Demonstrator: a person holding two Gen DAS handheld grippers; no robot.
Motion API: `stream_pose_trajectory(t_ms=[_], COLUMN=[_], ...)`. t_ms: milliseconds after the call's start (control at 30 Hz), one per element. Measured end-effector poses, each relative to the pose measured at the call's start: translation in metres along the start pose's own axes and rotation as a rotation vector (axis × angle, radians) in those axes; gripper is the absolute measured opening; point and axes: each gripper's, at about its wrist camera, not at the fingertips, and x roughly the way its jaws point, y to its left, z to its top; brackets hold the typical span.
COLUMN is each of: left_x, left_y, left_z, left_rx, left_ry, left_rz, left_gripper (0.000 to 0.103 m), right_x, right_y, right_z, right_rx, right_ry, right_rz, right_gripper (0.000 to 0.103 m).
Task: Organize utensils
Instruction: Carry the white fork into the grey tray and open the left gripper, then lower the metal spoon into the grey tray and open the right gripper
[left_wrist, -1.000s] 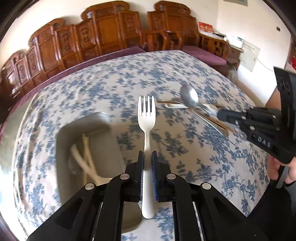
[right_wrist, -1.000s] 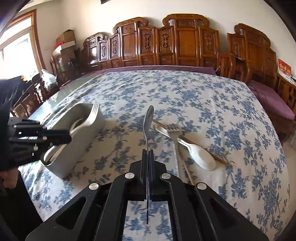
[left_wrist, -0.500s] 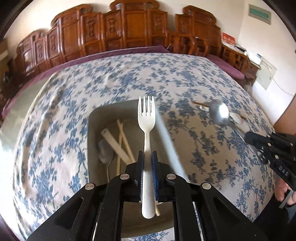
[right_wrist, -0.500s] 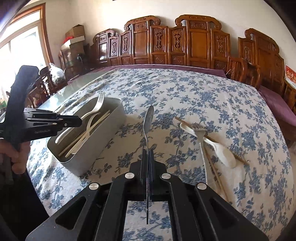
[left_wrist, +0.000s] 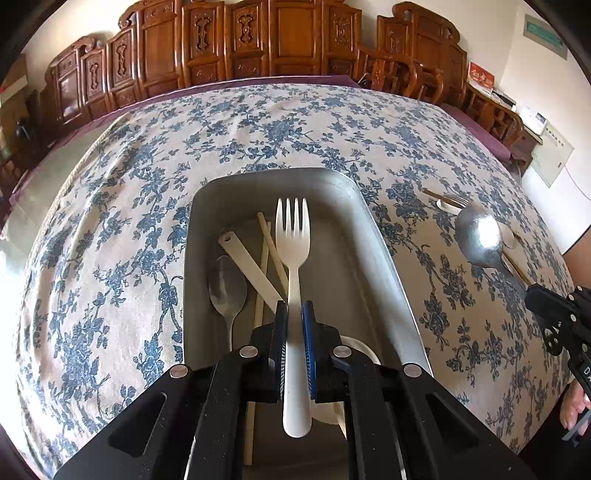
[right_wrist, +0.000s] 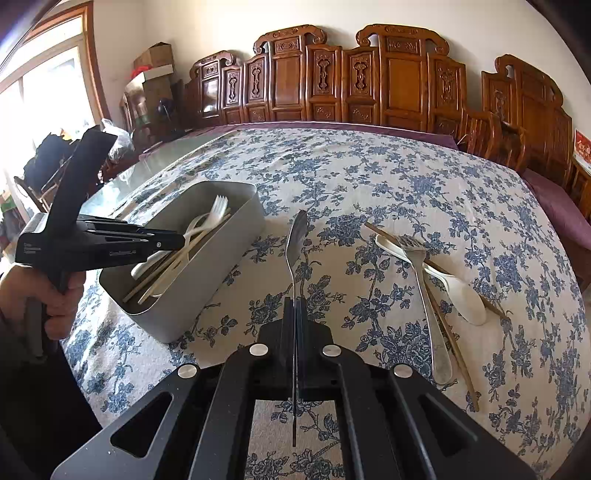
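My left gripper (left_wrist: 293, 314) is shut on a white plastic fork (left_wrist: 293, 236) and holds it over the grey utensil box (left_wrist: 373, 243), tines pointing away. The box holds a metal spoon (left_wrist: 226, 288), a white handle and chopsticks. My right gripper (right_wrist: 295, 306) is shut on a metal spoon (right_wrist: 297, 236), held edge-on above the tablecloth to the right of the box (right_wrist: 207, 273). In the right wrist view the left gripper (right_wrist: 173, 240) hovers over the box with the fork (right_wrist: 214, 218). The right gripper's spoon also shows in the left wrist view (left_wrist: 480, 240).
On the floral tablecloth (right_wrist: 406, 184), right of the box, lie a metal fork (right_wrist: 421, 280), a white plastic spoon (right_wrist: 461, 291) and wooden chopsticks (right_wrist: 454, 347). Carved wooden chairs (right_wrist: 369, 81) line the far edge of the table.
My left gripper has carried the white fork leftward from the bare cloth to over the box. My right gripper with the spoon has moved closer to the box.
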Motion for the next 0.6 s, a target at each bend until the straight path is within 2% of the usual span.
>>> stream_pose_trajectory(t_ms=[133, 200, 600], left_x=[0.004, 0.002, -0.038], left_y=[-0.001, -0.001, 0.016], left_z=[0.002, 0.003, 0.005], left_rx=[0.0, 0.002, -0.003], left_ry=[0.008, 0.008, -0.099], left_rz=[0.004, 0.001, 0.005], left_gripper=[0.009, 0.016, 0.018], right_x=[-0.001, -0.001, 0.004], right_y=[0.0, -0.001, 0.03], right_z=[0.002, 0.003, 0.025], right_rx=[0.004, 0.008, -0.01], right_ry=[-0.005, -0.005, -0.017], right_rz=[0.005, 0.006, 0.037], right_gripper=[0.002, 0.002, 0.002])
